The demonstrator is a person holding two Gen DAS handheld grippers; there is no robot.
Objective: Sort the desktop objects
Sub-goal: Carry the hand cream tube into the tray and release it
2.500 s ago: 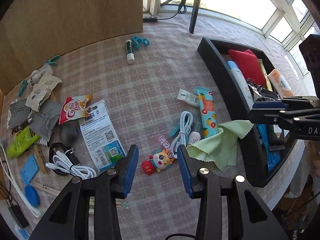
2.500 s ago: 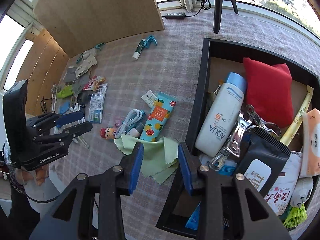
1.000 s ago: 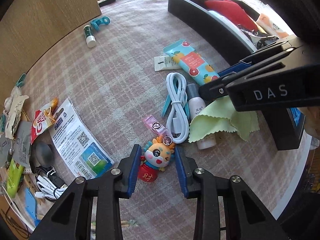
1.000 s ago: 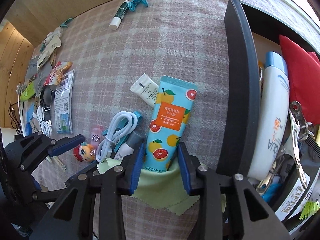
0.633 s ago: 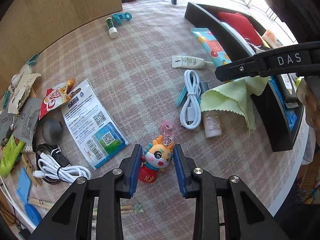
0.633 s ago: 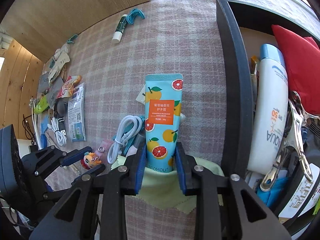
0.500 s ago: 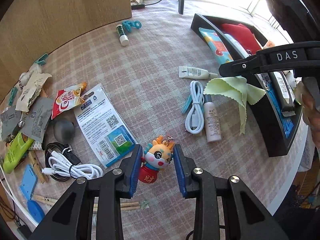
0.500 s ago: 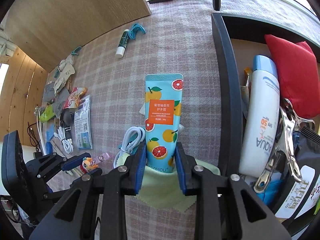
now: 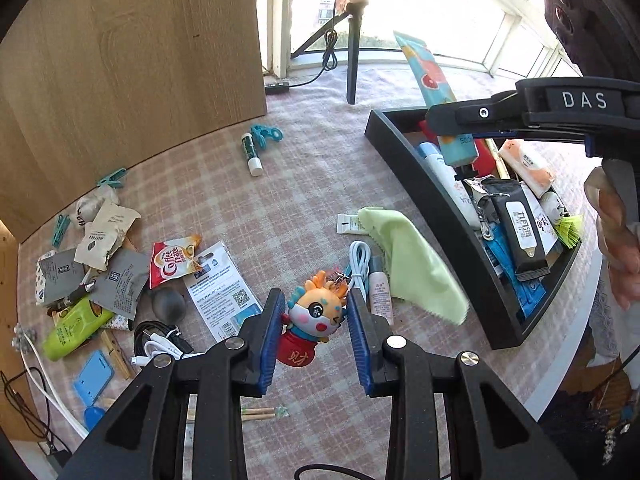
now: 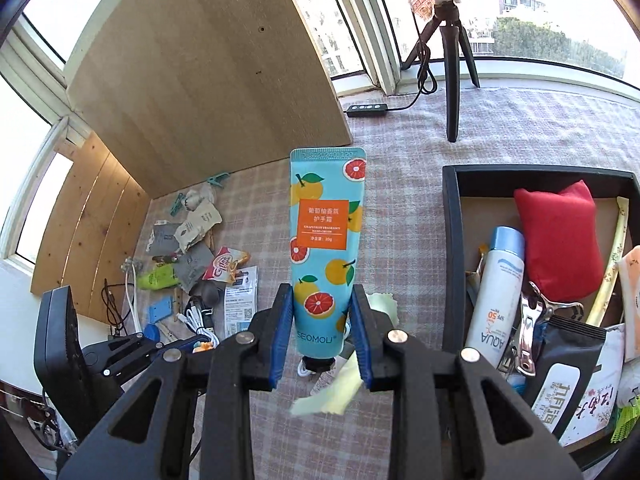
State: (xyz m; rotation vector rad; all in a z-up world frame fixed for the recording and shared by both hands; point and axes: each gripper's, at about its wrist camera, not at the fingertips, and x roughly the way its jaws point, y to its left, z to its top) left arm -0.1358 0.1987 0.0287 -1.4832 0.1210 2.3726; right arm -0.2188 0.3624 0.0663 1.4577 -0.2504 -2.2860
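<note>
My left gripper [image 9: 314, 322] is shut on a small cartoon dragon keychain [image 9: 316, 314] in a red outfit, held above the checked tablecloth. My right gripper [image 10: 322, 330] is shut on the lower end of a blue hand cream tube [image 10: 326, 248] printed with oranges and grapefruit; the tube stands upright, its cap below the pads. In the left wrist view that tube [image 9: 438, 96] hangs over the near corner of the black tray [image 9: 436, 204]. The green cloth [image 9: 414, 268] lies on the table beside the tray.
The black tray [image 10: 452, 248] holds a sunscreen bottle [image 10: 498, 292], a red pouch [image 10: 558, 240], clips and packets. A white cable [image 9: 360, 262], small bottle [image 9: 380, 292], coffee sachet [image 9: 174, 258], card [image 9: 224, 292] and lip balm [image 9: 252, 152] lie on the table. A tripod [image 10: 450, 60] stands behind, a wooden board [image 9: 132, 64] at left.
Both grippers have risen with their loads. The tube has moved from beside the tray to over its corner. The green cloth has dropped off the right gripper and lies on the table.
</note>
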